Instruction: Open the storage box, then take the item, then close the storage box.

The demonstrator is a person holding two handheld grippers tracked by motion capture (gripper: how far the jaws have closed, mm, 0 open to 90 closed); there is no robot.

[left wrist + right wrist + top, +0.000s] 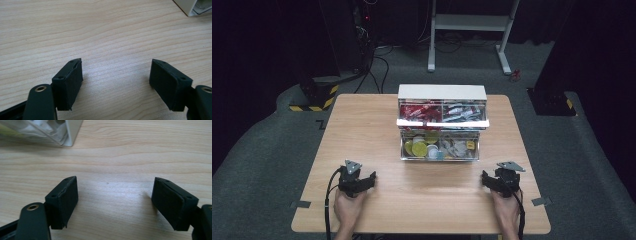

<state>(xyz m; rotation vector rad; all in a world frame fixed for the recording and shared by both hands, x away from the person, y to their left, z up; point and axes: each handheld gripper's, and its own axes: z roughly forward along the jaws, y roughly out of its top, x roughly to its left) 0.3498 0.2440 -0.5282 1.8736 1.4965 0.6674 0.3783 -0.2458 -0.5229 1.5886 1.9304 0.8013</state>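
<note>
— So where did the two claws sit?
— Near the front edge of the counter [377, 210]. The left claw [371, 179] rested toward the front-left corner, the right claw [485, 178] toward the front-right, each in a hand.
— Holding anything?
— No. Both stood wide, with only bare wood between the jaws.
— And the organizer?
— The clear drawer box [441, 125] stood at the middle of the counter toward the far edge, well apart from both claws, its lower drawer [439, 148] pulled forward, full of small capsules.
</note>
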